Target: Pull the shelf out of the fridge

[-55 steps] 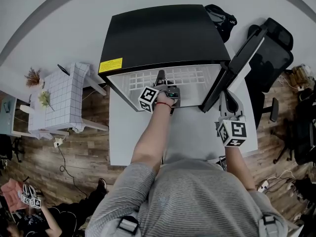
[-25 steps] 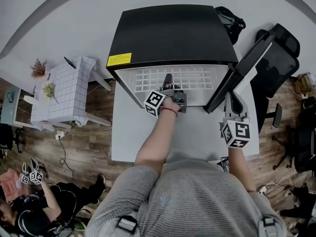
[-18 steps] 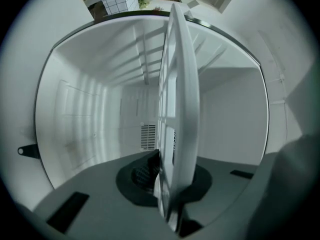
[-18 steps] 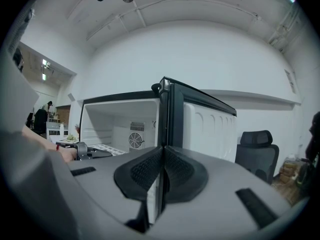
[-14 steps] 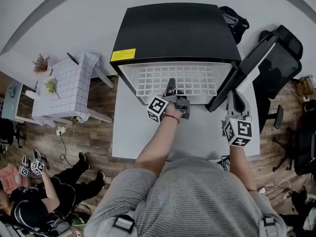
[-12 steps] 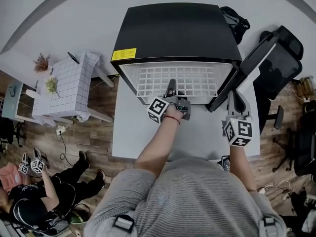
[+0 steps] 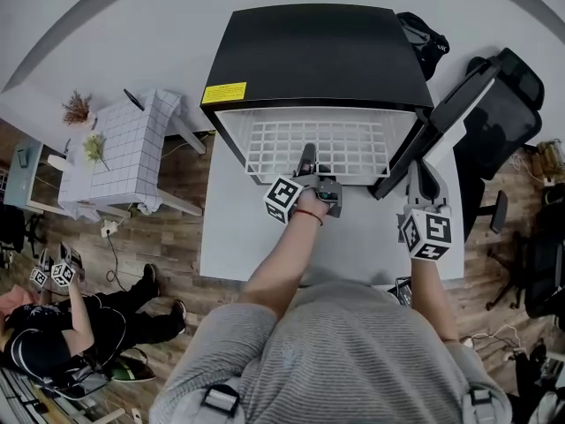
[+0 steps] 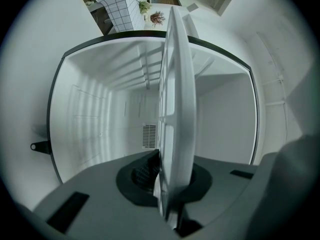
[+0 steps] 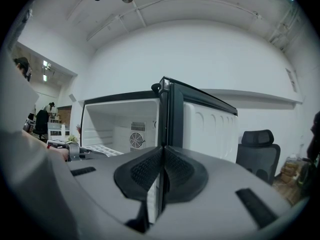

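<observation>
A black-topped mini fridge stands open on a white table. Its white grid shelf sticks partway out of the front. My left gripper is shut on the shelf's front edge near the middle. In the left gripper view the shelf runs edge-on between the pads of that gripper, with the white fridge interior behind it. My right gripper hangs beside the lower end of the open door. In the right gripper view its pads meet, and the door edge stands just beyond them.
The white table carries the fridge. A small table with a checked cloth stands at the left. A black office chair is behind the door, and a black bag lies at the back. A person sits on the floor.
The shelf has slid further out of the fridge toward me, with my left gripper still shut on its edge. My right gripper has stayed by the door.
</observation>
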The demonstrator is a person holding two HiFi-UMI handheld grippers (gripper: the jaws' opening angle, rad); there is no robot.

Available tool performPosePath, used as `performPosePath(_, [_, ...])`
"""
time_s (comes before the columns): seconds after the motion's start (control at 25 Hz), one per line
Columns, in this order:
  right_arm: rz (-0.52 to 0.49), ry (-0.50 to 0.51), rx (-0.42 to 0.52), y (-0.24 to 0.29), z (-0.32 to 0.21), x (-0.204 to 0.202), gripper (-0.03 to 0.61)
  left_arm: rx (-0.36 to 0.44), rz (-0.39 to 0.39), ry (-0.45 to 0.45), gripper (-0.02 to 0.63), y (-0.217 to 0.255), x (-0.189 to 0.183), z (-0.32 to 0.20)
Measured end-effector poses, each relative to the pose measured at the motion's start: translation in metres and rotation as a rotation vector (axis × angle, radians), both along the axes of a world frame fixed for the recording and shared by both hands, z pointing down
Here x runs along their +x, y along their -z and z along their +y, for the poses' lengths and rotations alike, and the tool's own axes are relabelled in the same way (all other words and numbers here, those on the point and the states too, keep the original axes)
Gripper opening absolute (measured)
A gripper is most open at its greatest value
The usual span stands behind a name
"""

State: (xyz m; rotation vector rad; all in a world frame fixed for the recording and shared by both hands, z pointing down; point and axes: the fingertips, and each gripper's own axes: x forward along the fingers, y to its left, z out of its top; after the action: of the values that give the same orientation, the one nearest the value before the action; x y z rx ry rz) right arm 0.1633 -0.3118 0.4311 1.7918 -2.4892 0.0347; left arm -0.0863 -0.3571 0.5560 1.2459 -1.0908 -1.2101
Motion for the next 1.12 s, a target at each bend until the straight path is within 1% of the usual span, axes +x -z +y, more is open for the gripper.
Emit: performPosePath(1.12, [-0.003, 0.011, -0.001, 0.000, 0.001, 0.000, 0.014, 0.004, 0.000, 0.001, 0.037, 0.001, 0.003, 0.023])
